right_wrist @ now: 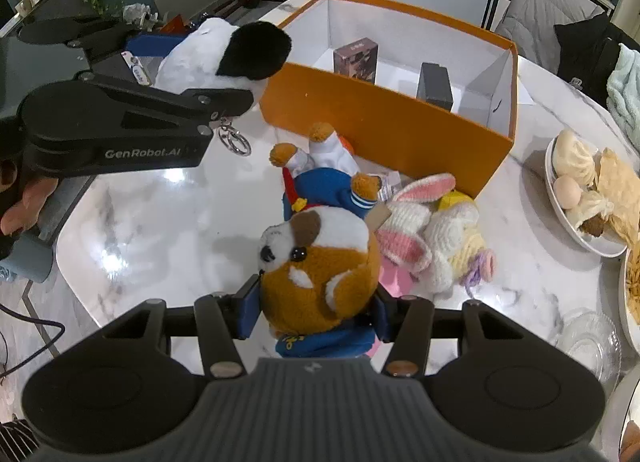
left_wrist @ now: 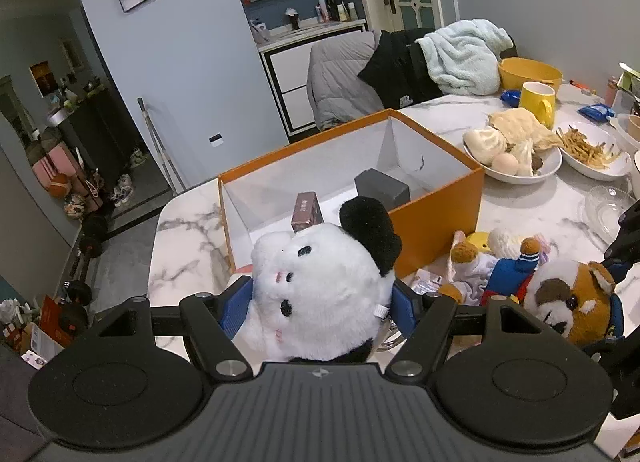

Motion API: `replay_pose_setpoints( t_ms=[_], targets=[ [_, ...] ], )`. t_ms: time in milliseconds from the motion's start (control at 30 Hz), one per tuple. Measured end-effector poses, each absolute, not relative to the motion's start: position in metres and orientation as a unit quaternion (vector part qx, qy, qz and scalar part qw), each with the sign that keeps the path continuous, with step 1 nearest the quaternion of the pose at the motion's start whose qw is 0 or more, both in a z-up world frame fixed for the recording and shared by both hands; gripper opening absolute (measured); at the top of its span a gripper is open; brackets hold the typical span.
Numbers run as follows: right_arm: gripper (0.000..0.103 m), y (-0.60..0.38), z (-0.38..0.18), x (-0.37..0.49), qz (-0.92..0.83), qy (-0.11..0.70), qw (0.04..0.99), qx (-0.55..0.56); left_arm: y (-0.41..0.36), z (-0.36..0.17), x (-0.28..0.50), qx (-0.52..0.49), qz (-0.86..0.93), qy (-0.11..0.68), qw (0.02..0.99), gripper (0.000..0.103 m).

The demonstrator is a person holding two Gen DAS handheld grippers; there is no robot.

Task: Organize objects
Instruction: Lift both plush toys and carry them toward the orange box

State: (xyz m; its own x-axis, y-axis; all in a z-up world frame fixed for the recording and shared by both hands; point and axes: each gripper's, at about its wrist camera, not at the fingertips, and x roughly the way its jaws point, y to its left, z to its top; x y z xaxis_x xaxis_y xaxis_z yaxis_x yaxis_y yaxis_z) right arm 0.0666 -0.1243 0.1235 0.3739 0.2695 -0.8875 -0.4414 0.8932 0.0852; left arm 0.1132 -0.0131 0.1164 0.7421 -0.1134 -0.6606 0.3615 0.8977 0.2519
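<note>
Carrying the panda plush [left_wrist: 320, 294] pinched in the left claw [left_wrist: 316, 308] over the orange box [left_wrist: 436, 222] wall at frame centre works best before letting go, while the right claw [right_wrist: 316, 312] pinches the brown dog plush [right_wrist: 320, 262] low on the counter [right_wrist: 160, 222].

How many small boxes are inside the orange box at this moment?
2. A brown patterned box stands nearer the left gripper's side; a dark grey box stands beside the white divider. Others may hide behind the near wall.
</note>
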Motion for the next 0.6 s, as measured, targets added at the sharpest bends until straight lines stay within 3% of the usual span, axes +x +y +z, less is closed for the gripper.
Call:
replay_pose_setpoints(
  t_ms=[600],
  targets=[
    [0.056,-0.133,0.175,0.141,0.187,0.465,0.863,-0.066,-0.004,0.138,0.168,0.143,-0.105,0.335,0.925,0.082]
  ],
)
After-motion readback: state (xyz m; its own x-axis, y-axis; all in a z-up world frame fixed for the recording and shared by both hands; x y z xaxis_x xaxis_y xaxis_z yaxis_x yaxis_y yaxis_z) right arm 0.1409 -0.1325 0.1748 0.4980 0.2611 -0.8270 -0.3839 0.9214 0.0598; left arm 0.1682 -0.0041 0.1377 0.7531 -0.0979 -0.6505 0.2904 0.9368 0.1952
